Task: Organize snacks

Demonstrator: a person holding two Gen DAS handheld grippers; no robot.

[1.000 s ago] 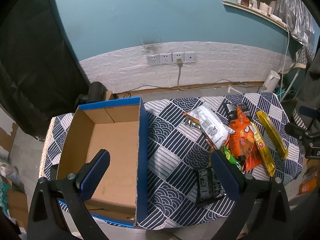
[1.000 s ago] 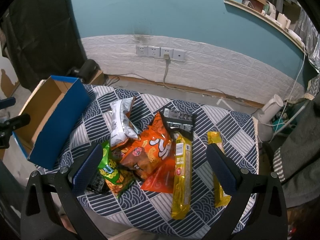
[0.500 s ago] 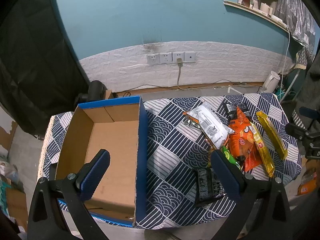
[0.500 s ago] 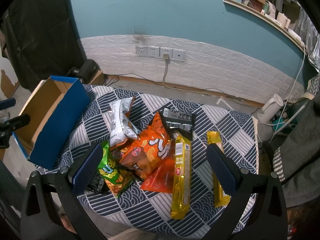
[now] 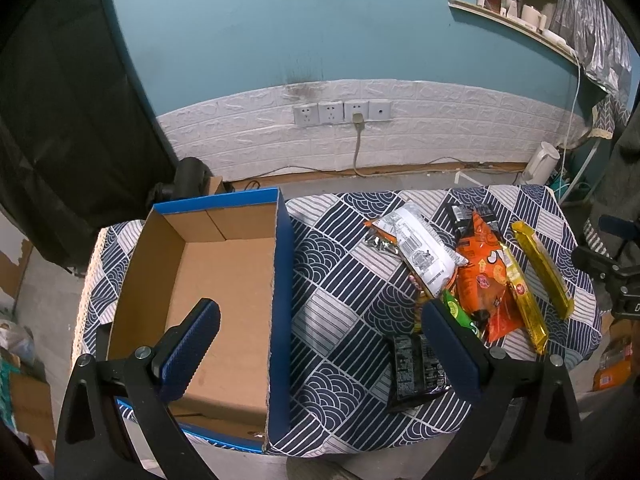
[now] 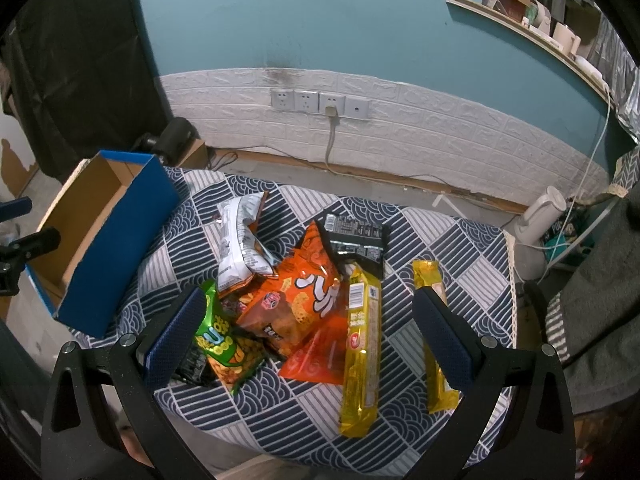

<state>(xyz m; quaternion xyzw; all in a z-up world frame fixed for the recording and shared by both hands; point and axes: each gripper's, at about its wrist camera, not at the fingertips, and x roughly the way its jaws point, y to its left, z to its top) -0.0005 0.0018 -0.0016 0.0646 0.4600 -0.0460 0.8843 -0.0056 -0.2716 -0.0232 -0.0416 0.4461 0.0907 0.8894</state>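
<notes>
An empty blue cardboard box (image 5: 224,280) sits at the table's left end; the same box (image 6: 100,248) shows at far left in the right wrist view. A heap of snacks lies to its right: a white bag (image 6: 240,244), an orange bag (image 6: 300,300), a green bag (image 6: 220,344), a black packet (image 6: 356,236) and two long yellow packs (image 6: 360,344) (image 6: 434,336). Another black packet (image 5: 416,368) lies near the table's front edge. My left gripper (image 5: 320,320) hangs open above the box wall. My right gripper (image 6: 308,308) hangs open above the heap. Neither holds anything.
The table wears a navy and white patterned cloth (image 5: 340,280). Behind it run a white brick panel with wall sockets (image 5: 340,112) and a cable. A white kettle (image 6: 540,216) stands at the right, and a black backdrop (image 5: 60,120) hangs at the left.
The left wrist view has drifted very slightly; the right wrist view is unchanged. Both grippers stay open and no snack has moved.
</notes>
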